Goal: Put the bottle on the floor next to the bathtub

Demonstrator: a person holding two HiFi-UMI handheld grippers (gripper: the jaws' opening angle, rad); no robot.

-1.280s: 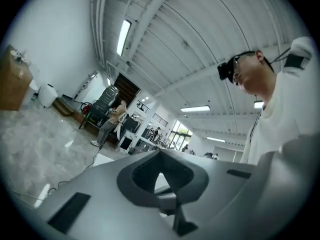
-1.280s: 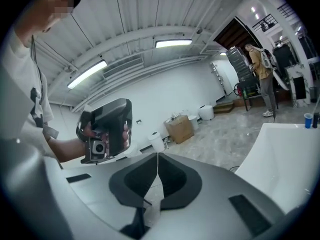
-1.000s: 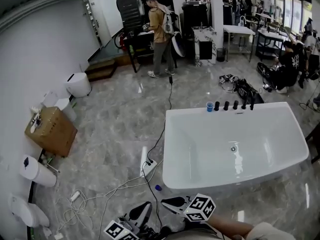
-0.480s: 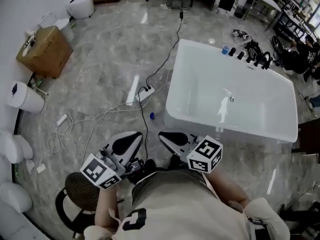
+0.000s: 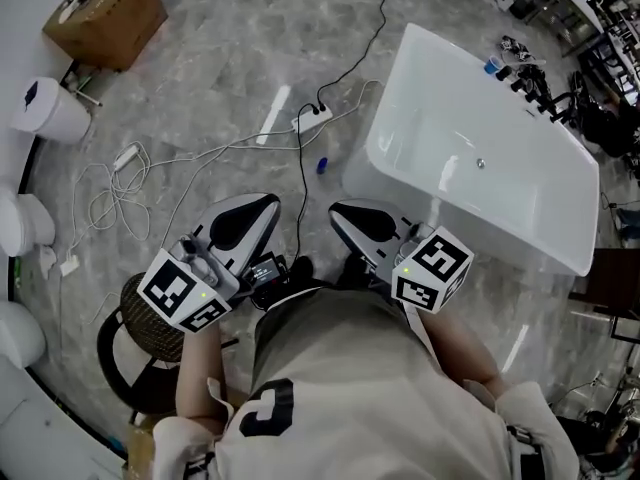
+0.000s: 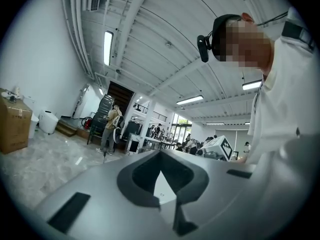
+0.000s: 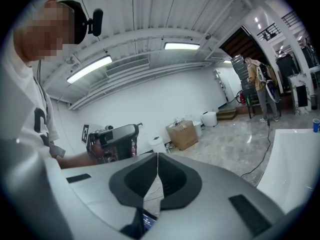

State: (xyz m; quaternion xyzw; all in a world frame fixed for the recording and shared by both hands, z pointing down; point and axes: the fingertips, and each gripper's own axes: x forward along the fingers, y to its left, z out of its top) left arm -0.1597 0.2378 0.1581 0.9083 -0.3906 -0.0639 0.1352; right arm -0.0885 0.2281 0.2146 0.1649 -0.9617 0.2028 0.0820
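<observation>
Both the left claw (image 5: 268, 202) and the right claw (image 5: 336, 209), of smooth grey plastic, are seen shut on nothing. Ahead of the right claw a glossy white round-cornered bathtub (image 5: 440, 108) is set on polished marble floor (image 5: 200, 98); small dark bottles (image 5: 527, 85) are lined on its far rim

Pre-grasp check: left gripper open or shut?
Shut. The left gripper shows its jaws meeting at the tips in its own view, nothing between them.

Two hand-held grippers (image 5: 272, 202) (image 5: 336, 209), one bathtub (image 5: 450, 108), one cardboard box (image 5: 105, 18).
</observation>
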